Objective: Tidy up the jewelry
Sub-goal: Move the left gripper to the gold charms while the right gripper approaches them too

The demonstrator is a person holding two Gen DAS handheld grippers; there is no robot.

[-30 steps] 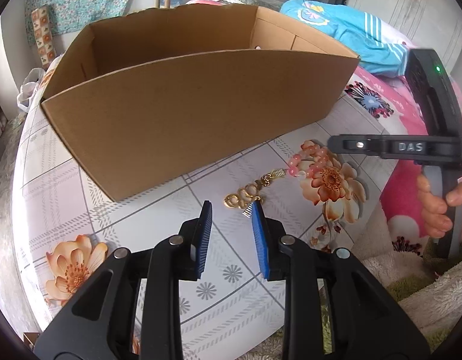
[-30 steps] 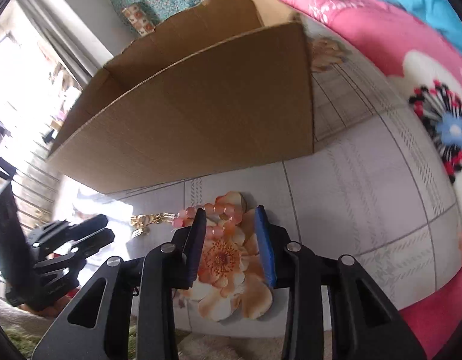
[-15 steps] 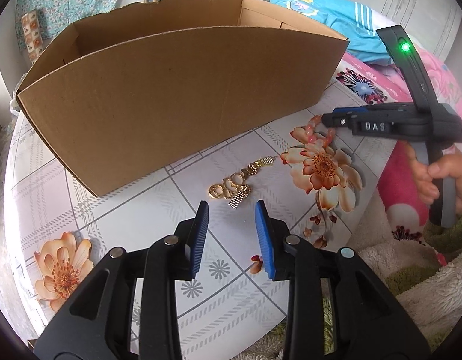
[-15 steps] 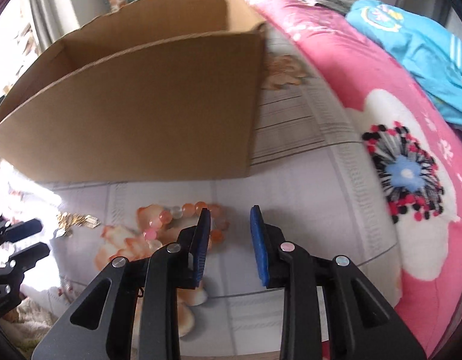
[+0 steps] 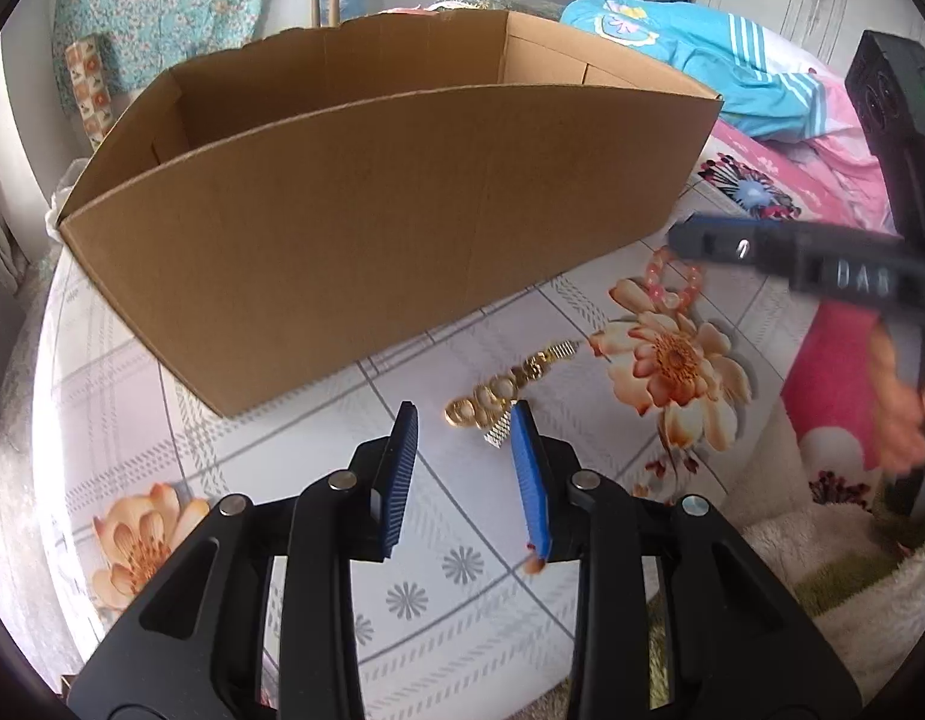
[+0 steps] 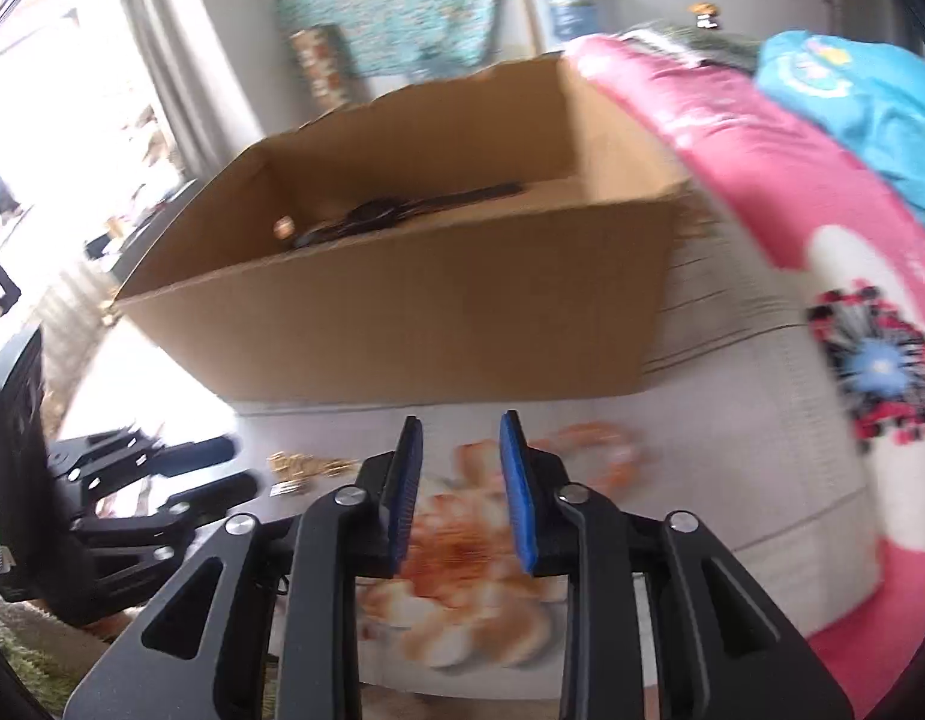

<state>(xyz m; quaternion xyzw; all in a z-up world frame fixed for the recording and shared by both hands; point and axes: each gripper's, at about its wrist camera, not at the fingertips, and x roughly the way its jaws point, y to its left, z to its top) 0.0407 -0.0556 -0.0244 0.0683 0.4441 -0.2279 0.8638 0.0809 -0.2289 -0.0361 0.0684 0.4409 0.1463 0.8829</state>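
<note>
A gold chain bracelet [image 5: 510, 387] lies on the flowered tablecloth just ahead of my left gripper [image 5: 465, 420], which is open and empty. A pink bead bracelet [image 5: 672, 279] lies further right near the box corner, under my right gripper [image 5: 690, 234]. In the right wrist view my right gripper [image 6: 459, 429] is open and empty, the bead bracelet [image 6: 600, 450] blurred just right of its fingers, the gold chain [image 6: 300, 468] to the left. An open cardboard box [image 5: 372, 222] stands behind; it holds a dark item [image 6: 390, 213].
The table's cloth [image 5: 180, 420] has printed orange flowers. A pink floral blanket [image 6: 762, 168] and a blue garment [image 5: 690, 54] lie to the right. The table's front edge meets a fuzzy rug [image 5: 822, 588].
My right gripper has lifted and swung so the box interior shows; its view is motion blurred. My left gripper has moved closer to the gold chain.
</note>
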